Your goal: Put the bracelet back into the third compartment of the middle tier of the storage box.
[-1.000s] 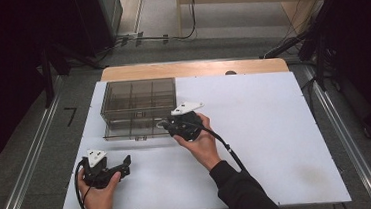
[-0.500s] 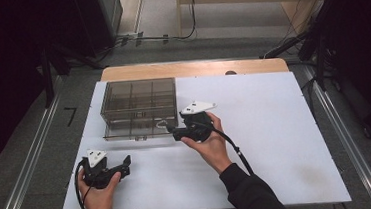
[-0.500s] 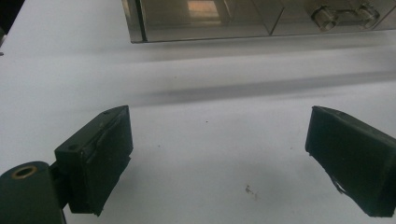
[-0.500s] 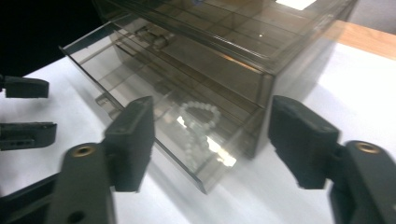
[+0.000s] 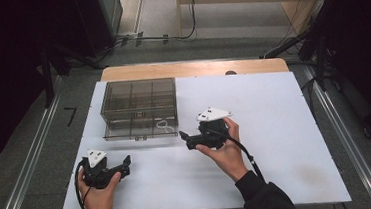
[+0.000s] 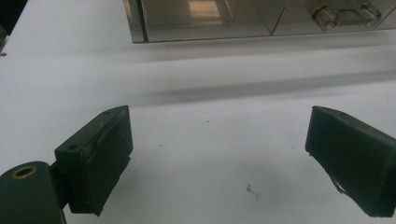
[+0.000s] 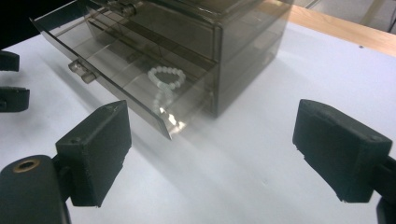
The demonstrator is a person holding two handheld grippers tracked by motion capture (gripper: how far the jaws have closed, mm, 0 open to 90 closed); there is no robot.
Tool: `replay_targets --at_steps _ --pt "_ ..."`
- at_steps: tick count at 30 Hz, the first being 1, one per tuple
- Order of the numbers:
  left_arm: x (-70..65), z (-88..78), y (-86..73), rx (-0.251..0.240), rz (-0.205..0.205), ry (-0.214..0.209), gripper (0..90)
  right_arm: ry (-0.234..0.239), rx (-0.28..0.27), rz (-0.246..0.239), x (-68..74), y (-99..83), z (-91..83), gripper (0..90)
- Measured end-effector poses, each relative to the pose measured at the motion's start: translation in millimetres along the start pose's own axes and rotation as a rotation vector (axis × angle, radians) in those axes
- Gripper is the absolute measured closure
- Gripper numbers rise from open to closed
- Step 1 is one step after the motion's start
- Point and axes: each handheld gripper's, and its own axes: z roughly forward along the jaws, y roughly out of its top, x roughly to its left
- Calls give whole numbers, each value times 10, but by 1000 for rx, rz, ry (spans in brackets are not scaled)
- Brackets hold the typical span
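A smoky clear drawer box (image 5: 138,100) stands at the back left of the white table. Its bottom drawer (image 5: 125,133) is pulled out, and a white bead bracelet (image 5: 163,126) (image 7: 164,80) lies at the drawer's right end. My right gripper (image 5: 183,137) (image 7: 210,135) hovers just right of the drawer's corner; its jaws have just been opening and stand open with nothing between them. My left gripper (image 5: 126,163) (image 6: 219,144) rests near the front left, open and empty, pointing at the box front with its clear handle (image 6: 348,14).
The white tabletop (image 5: 275,127) spreads wide to the right and front of the box. A wooden strip (image 5: 195,68) runs along the far edge. Dark floor and cables lie beyond. The left gripper's jaws (image 7: 9,84) show at the left edge of the right gripper view.
My right gripper has drawn back from the drawer front toward the right and opened its jaws. The left hand has stayed where it was.
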Motion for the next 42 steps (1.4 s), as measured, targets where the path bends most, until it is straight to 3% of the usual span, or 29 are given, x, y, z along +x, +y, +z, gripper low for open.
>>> replay_targets --at_steps 6,17,21,27,29,35,38,42 --pt "-5 1 0 1 0 3 74 -45 2 11 -85 -131 -134 105" --pt "-7 -2 -5 -1 -4 5 74 -81 -15 81 -348 -391 -372 130" --pt "-9 -1 -5 -1 -4 6 74 -112 -40 104 -458 -517 -526 133" --pt "-11 -1 -3 2 -4 9 74 -184 -29 134 -658 -766 -730 132" --pt "-13 -2 -3 -2 -5 7 74 -198 -32 173 -752 -895 -875 139" --pt "7 -20 -8 -5 -7 6 74 -256 -26 193 -915 -1136 -1185 138" --pt "17 -33 -10 -11 -14 12 73 -313 -28 240 -1075 -1334 -1416 138" --pt "7 -40 -13 -9 -15 14 73 -355 -13 244 -1165 -1447 -1532 138"
